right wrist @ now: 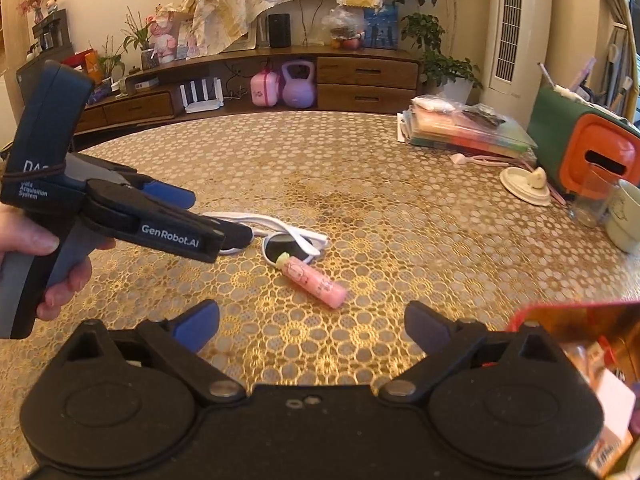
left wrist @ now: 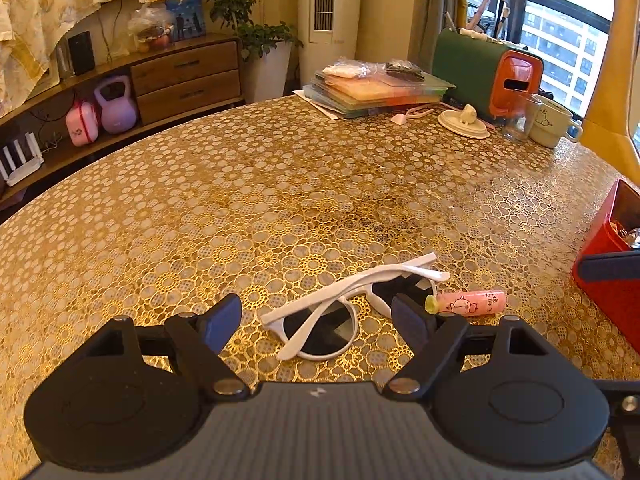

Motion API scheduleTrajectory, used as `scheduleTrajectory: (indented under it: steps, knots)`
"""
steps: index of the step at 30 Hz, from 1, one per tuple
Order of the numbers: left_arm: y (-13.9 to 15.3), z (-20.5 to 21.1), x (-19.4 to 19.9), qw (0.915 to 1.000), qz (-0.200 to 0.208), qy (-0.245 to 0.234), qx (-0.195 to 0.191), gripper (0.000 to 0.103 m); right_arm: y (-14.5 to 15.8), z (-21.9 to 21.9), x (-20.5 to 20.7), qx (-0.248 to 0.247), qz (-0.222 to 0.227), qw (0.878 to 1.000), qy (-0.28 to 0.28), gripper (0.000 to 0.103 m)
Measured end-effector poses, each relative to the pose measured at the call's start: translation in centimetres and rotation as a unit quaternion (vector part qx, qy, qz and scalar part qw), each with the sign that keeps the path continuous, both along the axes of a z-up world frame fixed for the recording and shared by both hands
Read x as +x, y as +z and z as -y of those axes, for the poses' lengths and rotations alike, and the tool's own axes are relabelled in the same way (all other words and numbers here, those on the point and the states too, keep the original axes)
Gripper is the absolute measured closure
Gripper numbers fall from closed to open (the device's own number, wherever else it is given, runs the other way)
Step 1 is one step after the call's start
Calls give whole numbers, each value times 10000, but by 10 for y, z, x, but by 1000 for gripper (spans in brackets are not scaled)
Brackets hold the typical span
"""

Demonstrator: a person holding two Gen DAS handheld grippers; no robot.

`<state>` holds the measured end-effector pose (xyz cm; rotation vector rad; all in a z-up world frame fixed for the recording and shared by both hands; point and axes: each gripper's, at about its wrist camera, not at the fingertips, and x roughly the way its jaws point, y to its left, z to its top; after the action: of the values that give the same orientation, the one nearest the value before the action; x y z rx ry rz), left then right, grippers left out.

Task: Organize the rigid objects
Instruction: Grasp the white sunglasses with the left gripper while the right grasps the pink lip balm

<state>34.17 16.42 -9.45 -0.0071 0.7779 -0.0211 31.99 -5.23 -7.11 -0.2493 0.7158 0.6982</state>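
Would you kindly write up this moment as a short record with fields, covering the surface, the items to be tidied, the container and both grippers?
surface: table under a gold floral cover
sunglasses: white frame, dark lenses, arms folded, lying flat
pink tube: on its side, one end against the sunglasses
red box: open, at the table's right edge, already holding items
left gripper: open, over the sunglasses, not gripping them
right gripper: open, nothing between its fingers, pink tube just ahead
background: mug, glass, stacked folders at the far side
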Motion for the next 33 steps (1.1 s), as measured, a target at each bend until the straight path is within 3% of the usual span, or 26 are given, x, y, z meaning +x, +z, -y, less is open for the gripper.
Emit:
scheduleTrajectory:
  steps: [14,21,23,27,31,33]
  knots:
    - [-11,5,16,9988,30,-482,55,21,-17,-21,21,-131,-107,9992,351,29]
    - [-13,9,18,9974,32,-726,5,44,-22,-30,25,-268,-129,9979,572,44]
    - [-13,9,17,9971,54,-754,-20,49,-24,-29,27,-252,-214,9976,602,55]
    - [-13,10,14,9967,57,-802,-96,64,-26,-29,24,-216,-232,9975,636,64]
    - [-11,16,9,9965,68,-827,-27,74,-25,-31,18,-222,-194,9969,736,88]
    - [-11,19,5,9966,67,-819,13,80,-24,-31,13,-263,-102,9965,782,88]
